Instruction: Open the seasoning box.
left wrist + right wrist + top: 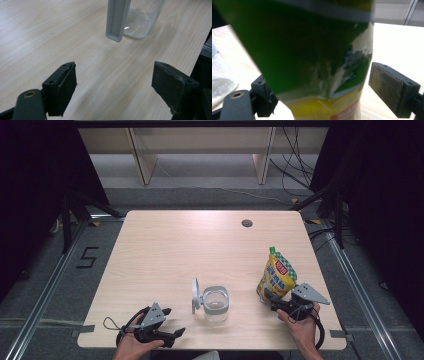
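Observation:
A yellow and green pouch [277, 275] stands upright near the table's right front corner. My right gripper [272, 301] is at its base, with the pouch [312, 50] between its jaws. In the right gripper view my right gripper [323, 80] is open: the right pad [387, 87] stands clear of the pouch, and the left pad is partly hidden behind it. A clear jar [216, 305] with a grey hinged lid [195, 296] standing up sits at front centre. My left gripper [174, 321] rests at front left, open and with nothing in it, pointing at the jar [142, 20] and lid [117, 20].
The light wooden table [190, 245] has a round cable hole [247, 223] at the back right. Its front edge runs close to both hands. Beyond the table stand wooden shelf legs [142, 165], and cables [300, 170] lie on the grey floor.

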Tool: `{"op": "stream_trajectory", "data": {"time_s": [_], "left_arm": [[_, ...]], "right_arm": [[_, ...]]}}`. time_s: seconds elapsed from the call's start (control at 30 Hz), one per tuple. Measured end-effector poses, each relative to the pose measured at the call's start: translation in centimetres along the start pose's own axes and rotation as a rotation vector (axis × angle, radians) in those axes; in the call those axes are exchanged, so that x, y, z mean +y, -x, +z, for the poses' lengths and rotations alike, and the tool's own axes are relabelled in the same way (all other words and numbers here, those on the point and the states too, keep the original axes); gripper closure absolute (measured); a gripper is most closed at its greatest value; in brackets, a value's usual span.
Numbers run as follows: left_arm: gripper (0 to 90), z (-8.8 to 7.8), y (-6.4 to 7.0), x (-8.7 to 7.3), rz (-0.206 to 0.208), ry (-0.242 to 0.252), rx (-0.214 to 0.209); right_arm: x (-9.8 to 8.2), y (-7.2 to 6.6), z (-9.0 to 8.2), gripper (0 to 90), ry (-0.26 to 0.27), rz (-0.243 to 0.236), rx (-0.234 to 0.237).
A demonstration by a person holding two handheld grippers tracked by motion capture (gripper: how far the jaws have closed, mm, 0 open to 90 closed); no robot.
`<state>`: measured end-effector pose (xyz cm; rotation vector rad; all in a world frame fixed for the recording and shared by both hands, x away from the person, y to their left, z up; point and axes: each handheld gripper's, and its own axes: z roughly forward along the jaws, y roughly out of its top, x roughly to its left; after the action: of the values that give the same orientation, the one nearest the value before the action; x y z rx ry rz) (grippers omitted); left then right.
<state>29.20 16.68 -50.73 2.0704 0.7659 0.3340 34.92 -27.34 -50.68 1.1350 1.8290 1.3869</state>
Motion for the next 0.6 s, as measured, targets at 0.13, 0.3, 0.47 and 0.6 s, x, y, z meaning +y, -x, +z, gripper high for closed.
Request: {"op": "stream_trajectory", "data": {"time_s": [0.13, 0.3, 0.47, 0.6], "left_arm": [[19.4, 0.0, -0.1, 0.0, 0.007, -0.014, -0.001], [19.4, 0.0, 0.1, 0.0, -0.012, -0.014, 0.0], [19.4, 0.0, 0.0, 0.0, 0.003, -0.012, -0.006], [19.4, 0.0, 0.2, 0.0, -0.024, -0.01, -0.005]], "right_arm": [[-0.3, -0.4, 0.6, 16.7, 0.017, 0.034, 0.012], [-0.4, -0.7, 1.3, 17.1, -0.009, 0.009, -0.014], [-0.4, -1.0, 1.7, 20.3, 0.019, 0.044, -0.037], [-0.3, -1.0, 2.2, 21.6, 0.04, 0.065, -0.055]]}}
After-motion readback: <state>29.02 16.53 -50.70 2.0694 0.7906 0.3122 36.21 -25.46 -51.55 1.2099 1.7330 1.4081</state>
